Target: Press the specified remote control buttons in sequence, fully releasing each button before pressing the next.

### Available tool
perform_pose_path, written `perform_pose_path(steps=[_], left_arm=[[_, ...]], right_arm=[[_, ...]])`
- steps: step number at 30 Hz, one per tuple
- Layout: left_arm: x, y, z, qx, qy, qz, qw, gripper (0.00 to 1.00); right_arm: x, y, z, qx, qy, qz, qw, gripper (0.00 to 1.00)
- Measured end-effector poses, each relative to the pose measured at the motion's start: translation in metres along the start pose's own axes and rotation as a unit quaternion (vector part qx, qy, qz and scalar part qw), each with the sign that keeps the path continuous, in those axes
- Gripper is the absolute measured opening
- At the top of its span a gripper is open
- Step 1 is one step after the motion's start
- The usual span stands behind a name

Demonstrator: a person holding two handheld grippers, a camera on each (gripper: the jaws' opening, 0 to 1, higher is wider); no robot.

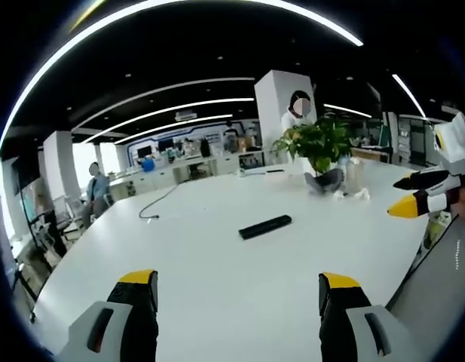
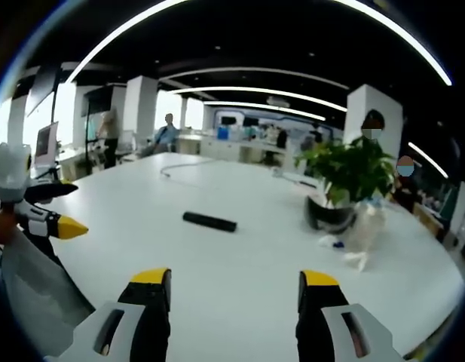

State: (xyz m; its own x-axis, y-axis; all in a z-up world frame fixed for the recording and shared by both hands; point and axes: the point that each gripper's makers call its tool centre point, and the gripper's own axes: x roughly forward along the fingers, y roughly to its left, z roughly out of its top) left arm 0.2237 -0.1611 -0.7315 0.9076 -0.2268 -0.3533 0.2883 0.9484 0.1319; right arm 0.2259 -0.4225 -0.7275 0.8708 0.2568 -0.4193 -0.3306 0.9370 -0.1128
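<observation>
Remote control [image 1: 265, 226] lies ahead of both grippers' parted jaws

Slim black rectangular remote control [image 1: 265, 226] on white desk [image 1: 217, 302]: buttons too small to tell. Left tongs [image 1: 240, 290] and right tongs [image 2: 236, 290] cut off at 6 o'clock. Dark plant pot [image 2: 330, 215] partly hidden by green leaves.

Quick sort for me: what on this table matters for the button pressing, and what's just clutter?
For the job: remote control, left gripper, right gripper, both open.

Just lying about: potted plant, cable, crumpled clear bag beside the plant.
</observation>
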Motion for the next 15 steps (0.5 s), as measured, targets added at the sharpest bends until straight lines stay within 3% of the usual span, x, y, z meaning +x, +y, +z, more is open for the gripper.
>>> perform_pose_path(steps=[15], left_arm=[[0.0006, -0.0006, -0.0021, 0.005, 0.006, 0.0, 1.0, 0.94]], right_arm=[[0.0007, 0.0028, -0.001, -0.006, 0.004, 0.005, 1.0, 0.65]])
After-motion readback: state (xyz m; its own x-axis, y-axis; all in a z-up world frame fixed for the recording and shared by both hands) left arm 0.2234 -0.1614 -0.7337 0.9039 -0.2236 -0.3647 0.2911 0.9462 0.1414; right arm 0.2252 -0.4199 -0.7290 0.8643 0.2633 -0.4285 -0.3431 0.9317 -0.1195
